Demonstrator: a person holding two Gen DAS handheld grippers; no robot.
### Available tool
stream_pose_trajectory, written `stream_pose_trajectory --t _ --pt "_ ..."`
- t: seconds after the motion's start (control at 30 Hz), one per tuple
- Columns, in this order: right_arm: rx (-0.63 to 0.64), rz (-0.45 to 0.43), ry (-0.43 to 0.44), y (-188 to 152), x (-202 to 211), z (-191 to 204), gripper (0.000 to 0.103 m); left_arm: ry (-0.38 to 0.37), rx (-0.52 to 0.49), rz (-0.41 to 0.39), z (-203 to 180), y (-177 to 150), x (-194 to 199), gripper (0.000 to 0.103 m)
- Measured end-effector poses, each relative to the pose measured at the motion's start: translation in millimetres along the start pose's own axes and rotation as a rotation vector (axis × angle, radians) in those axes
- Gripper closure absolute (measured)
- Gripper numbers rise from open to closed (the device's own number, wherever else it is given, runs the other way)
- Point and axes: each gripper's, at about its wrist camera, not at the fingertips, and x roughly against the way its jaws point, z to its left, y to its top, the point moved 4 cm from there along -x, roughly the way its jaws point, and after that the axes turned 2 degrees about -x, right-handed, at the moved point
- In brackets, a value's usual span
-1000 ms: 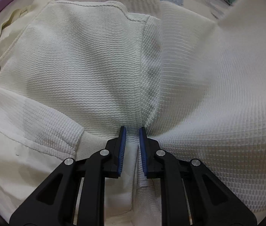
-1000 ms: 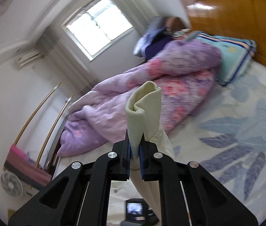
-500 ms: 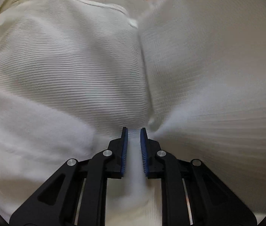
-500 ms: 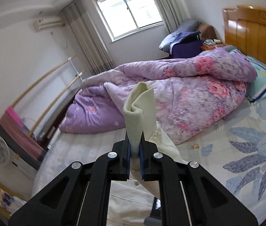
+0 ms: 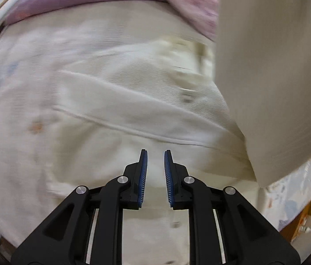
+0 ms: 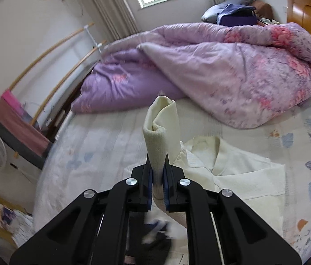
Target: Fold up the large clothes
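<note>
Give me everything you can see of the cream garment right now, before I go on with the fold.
The cream garment is a waffle-knit top with a collar and, it seems, a snap button below it. Most of it lies spread on the pale printed bedsheet, near the purple quilt. One ribbed end, apparently a sleeve cuff, stands pinched between the pads of the right gripper, raised off the bed. In the blurred left wrist view a lifted panel hangs at right; the left gripper holds nothing.

Each hand-held gripper (image 5: 155,154) (image 6: 157,161) is black, with silver screws and blue finger pads.
</note>
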Motion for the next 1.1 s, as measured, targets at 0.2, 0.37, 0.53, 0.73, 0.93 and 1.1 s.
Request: stream_pose_trajectory --t 0.2,0.37,0.53,0.73,0.93,1.1 --pt "-0.028 0.122 0.034 -46 -56 11 0.095 0.055 0.103 -0.017 67 1 19 0.087" --pt "-0.058 0.271 0.099 -89 -103 21 0.090 0.108 0.136 -0.043 96 4 27 0.081" --pt "-0.131 0.408 0.124 -108 -122 22 0.030 0.159 0.149 -0.061 102 7 36 0.065" --pt "-0.075 0.339 0.069 -90 -96 9 0.017 0.163 0.140 -0.063 96 9 42 0.055" --pt "-0.159 0.295 -0.062 -82 -63 -69 0.017 0.174 0.094 -0.042 69 13 27 0.049" --pt "-0.187 0.281 -0.194 -95 -41 -148 0.017 0.127 0.109 -0.004 55 2 -14 0.050"
